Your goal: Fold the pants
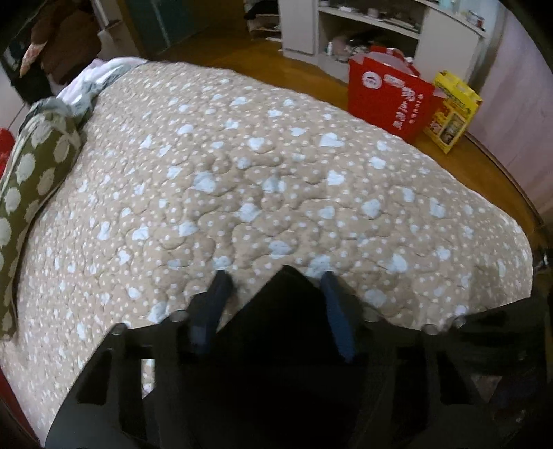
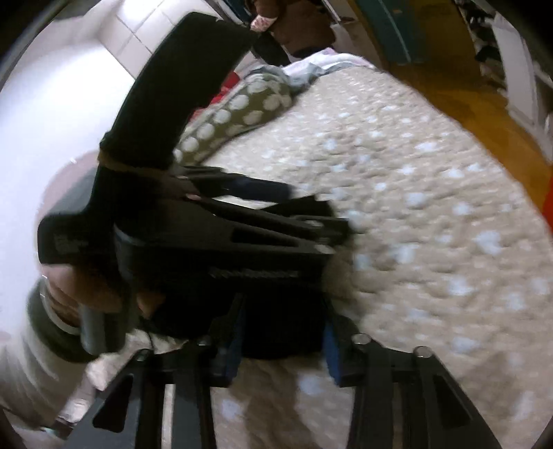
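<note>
The black pants point(image 1: 276, 331) lie bunched at the near edge of the bed, on a beige quilt with pale blue hearts point(image 1: 242, 165). My left gripper point(image 1: 274, 276) is open, its blue fingers point(image 1: 216, 300) on either side of a raised peak of the black cloth. In the right wrist view the left gripper's body point(image 2: 221, 238) and the hand holding it fill the left half. My right gripper point(image 2: 281, 328) is open, with a dark fold of the pants point(image 2: 281, 331) between its blue fingers point(image 2: 333, 349). The view is blurred.
A green pillow with pale spots point(image 1: 31, 172) lies along the bed's left edge, with crumpled light bedding point(image 1: 90, 86) beyond it. A red bag point(image 1: 387, 96) and a yellow box point(image 1: 452, 110) stand on the wooden floor to the right. White shelves point(image 1: 373, 31) stand behind.
</note>
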The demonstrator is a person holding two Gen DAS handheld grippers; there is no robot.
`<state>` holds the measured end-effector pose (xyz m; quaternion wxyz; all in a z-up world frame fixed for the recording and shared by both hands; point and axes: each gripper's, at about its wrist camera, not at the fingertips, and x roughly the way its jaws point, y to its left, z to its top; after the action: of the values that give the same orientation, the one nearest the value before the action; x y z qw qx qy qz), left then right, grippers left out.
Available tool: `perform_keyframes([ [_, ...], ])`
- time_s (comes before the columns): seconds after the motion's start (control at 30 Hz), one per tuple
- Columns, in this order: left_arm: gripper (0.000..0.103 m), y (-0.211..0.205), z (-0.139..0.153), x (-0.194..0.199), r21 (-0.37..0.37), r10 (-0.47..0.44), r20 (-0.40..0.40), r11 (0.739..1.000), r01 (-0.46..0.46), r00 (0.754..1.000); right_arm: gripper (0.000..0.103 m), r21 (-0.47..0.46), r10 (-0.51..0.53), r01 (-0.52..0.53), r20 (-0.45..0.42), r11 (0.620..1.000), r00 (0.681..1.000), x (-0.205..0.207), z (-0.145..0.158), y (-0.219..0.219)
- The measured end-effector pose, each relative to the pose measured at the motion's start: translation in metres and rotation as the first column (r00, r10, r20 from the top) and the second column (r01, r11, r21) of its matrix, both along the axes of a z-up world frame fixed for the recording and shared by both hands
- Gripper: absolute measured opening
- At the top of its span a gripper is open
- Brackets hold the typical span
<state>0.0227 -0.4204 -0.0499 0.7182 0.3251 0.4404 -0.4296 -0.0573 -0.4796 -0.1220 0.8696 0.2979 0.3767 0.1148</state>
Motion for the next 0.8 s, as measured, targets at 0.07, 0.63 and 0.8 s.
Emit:
perform_keyframes([
  [0.07,0.033,0.003,0.005,-0.003,-0.016,-0.008,-0.008,1.0,0.008,1.0,0.016,0.01,-0.009,0.009,0.017,1.0,1.0,-0.002,0.002,0.003],
  [0.63,0.031,0.267,0.107,0.051,-0.216,0.446,0.002,0.874,-0.435,0.895,0.013,-0.076,0.359,-0.352,0.233,0.933,0.904,0.054,0.102,0.149],
  [0.8,0.051,0.341,0.074,0.055,-0.177,0.605,-0.078,0.774,-0.608,0.793,0.019,-0.067,0.486,-0.482,0.143,0.874,0.862,0.101,0.063,0.237],
])
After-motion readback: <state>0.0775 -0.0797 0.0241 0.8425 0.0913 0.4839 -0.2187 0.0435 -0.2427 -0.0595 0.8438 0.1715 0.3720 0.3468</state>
